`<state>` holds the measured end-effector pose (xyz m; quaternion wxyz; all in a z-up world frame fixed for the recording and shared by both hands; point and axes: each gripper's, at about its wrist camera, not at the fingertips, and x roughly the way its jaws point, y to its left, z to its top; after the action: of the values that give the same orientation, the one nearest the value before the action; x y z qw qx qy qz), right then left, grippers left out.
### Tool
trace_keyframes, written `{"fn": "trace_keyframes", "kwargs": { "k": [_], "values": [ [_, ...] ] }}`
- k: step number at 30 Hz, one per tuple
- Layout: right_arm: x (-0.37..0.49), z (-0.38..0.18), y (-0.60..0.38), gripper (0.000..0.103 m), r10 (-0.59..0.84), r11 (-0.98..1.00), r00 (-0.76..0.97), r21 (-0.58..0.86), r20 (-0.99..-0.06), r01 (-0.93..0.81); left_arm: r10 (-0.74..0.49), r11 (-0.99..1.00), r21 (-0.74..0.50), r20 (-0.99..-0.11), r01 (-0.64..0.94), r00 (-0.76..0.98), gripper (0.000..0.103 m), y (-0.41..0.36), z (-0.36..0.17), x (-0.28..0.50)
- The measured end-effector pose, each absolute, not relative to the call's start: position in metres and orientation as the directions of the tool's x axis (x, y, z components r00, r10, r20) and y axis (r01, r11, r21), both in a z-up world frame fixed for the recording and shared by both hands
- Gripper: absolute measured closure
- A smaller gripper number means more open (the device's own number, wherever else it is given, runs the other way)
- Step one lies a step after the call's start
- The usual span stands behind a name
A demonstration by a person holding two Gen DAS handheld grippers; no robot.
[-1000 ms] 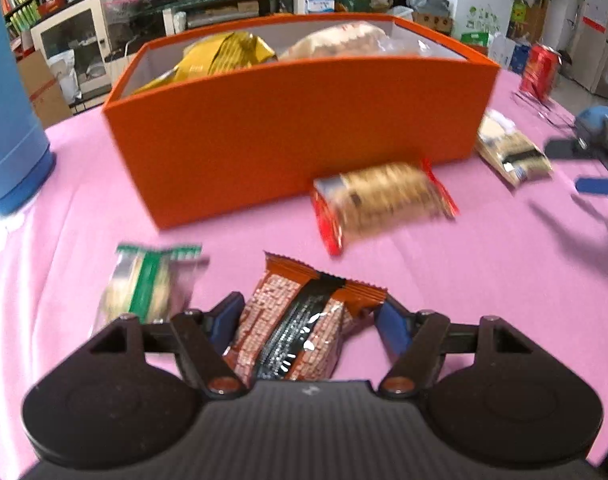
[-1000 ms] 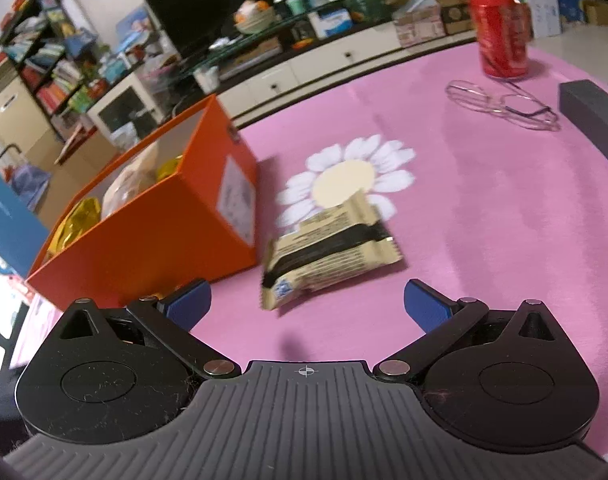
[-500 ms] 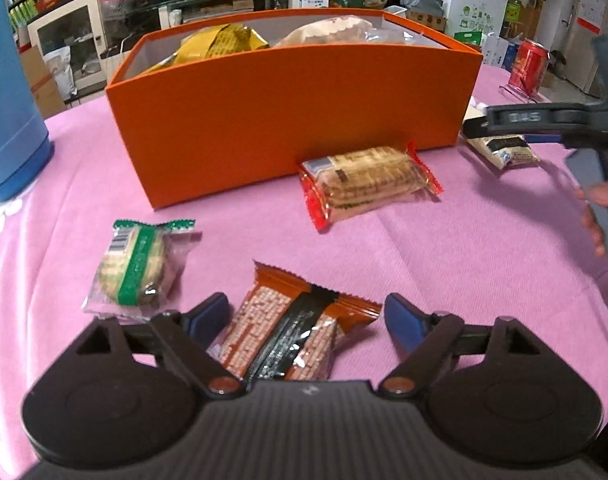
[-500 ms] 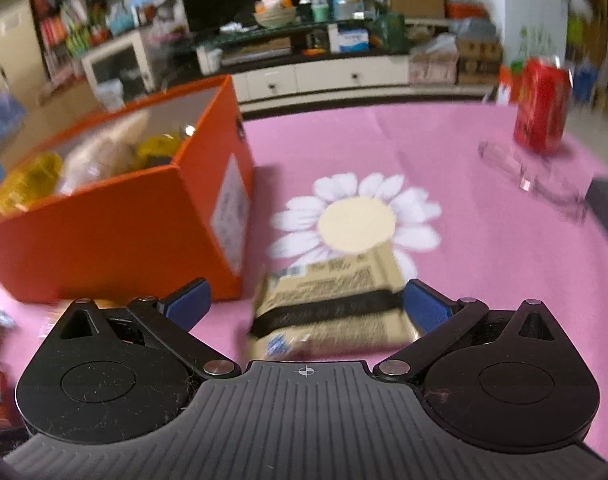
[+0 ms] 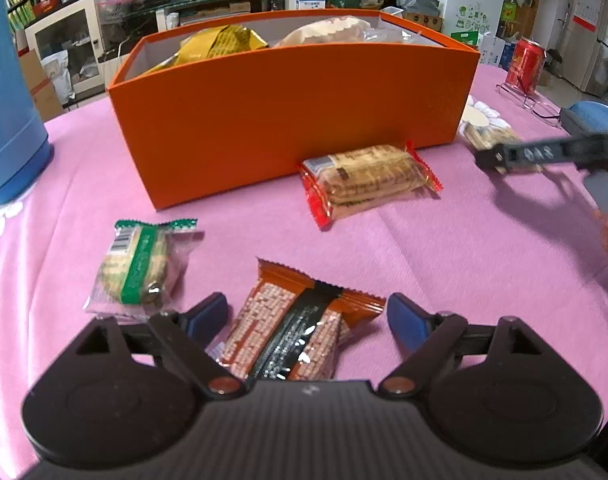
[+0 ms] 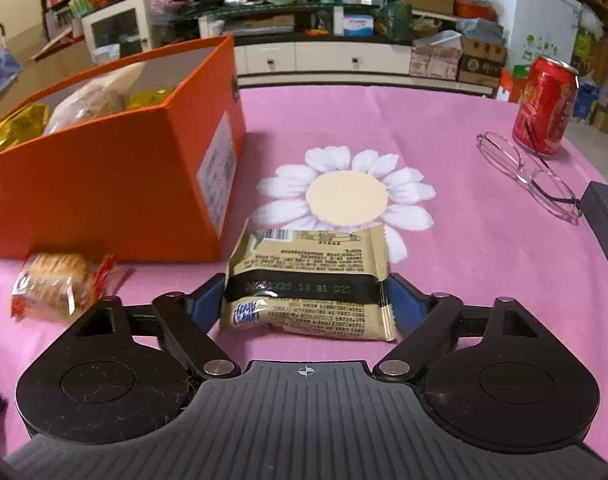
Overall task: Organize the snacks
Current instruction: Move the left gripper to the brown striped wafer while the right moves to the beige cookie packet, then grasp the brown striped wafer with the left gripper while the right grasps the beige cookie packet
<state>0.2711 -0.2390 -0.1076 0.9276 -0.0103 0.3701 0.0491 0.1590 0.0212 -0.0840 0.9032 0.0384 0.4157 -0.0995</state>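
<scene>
The right gripper (image 6: 305, 300) swung round and advanced until the beige snack packet (image 6: 307, 280) lay between its spread fingers. The left gripper (image 5: 305, 318) opened wider around the brown snack packet (image 5: 294, 328), and its view lost the blur.

The room was evenly and fairly brightly lit, with soft shadows on the pink table (image 5: 483, 264). Fisheye distortion bowed the orange box (image 5: 288, 120) and curved the edges of both views. The right tool (image 5: 543, 156) was motion-blurred in the left wrist view, and glare glinted off the brown wrapper (image 5: 296, 336).
</scene>
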Motion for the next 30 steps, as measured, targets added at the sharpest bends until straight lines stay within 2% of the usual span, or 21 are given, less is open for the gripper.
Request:
{"fn": "trace_keyframes", "kwargs": {
  "k": [5, 9, 11, 13, 17, 24, 26, 27, 28, 30],
  "values": [
    [0.229, -0.106, -0.228, 0.045, 0.131, 0.983, 0.699, -0.001, -0.703, -0.185, -0.149, 0.976, -0.013, -0.764, 0.216, 0.627, 0.016, 0.022, -0.084, 0.155],
    [0.21, -0.108, -0.228, 0.025, 0.168, 0.974, 0.683, 0.016, -0.711, -0.224, -0.165, 0.974, -0.028, -0.771, 0.226, 0.616, 0.011, 0.025, -0.082, 0.152],
    [0.208, -0.106, -0.233, 0.026, 0.185, 0.976, 0.684, 0.048, -0.706, -0.214, -0.189, 0.971, -0.053, -0.762, 0.231, 0.62, 0.011, 0.03, -0.08, 0.148],
    [0.209, -0.1, -0.243, 0.021, 0.216, 0.975, 0.691, 0.114, -0.69, -0.192, -0.211, 0.966, -0.06, -0.751, 0.253, 0.626, 0.01, 0.033, -0.077, 0.144],
    [0.211, -0.103, -0.249, 0.021, 0.24, 0.971, 0.667, 0.175, -0.705, -0.165, -0.2, 0.959, -0.022, -0.755, 0.282, 0.624, 0.01, 0.032, -0.081, 0.141],
    [0.215, -0.109, -0.232, 0.02, 0.161, 0.98, 0.688, 0.034, -0.708, -0.195, -0.178, 0.964, -0.006, -0.76, 0.266, 0.626, 0.008, 0.03, -0.086, 0.146],
    [0.215, -0.111, -0.228, 0.021, 0.146, 0.978, 0.698, -0.002, -0.701, -0.207, -0.186, 0.963, -0.01, -0.75, 0.271, 0.635, 0.021, 0.032, -0.085, 0.145],
    [0.215, -0.111, -0.229, 0.026, 0.144, 0.979, 0.699, -0.005, -0.701, -0.206, -0.201, 0.959, -0.017, -0.741, 0.282, 0.641, 0.044, 0.033, -0.083, 0.144],
    [0.213, -0.108, -0.23, 0.041, 0.149, 0.977, 0.7, -0.003, -0.698, -0.212, -0.209, 0.956, -0.015, -0.738, 0.294, 0.642, 0.055, 0.034, -0.08, 0.144],
    [0.209, -0.103, -0.231, 0.057, 0.165, 0.974, 0.699, 0.004, -0.696, -0.226, -0.215, 0.956, -0.027, -0.738, 0.291, 0.64, 0.055, 0.036, -0.078, 0.145]
  ]
}}
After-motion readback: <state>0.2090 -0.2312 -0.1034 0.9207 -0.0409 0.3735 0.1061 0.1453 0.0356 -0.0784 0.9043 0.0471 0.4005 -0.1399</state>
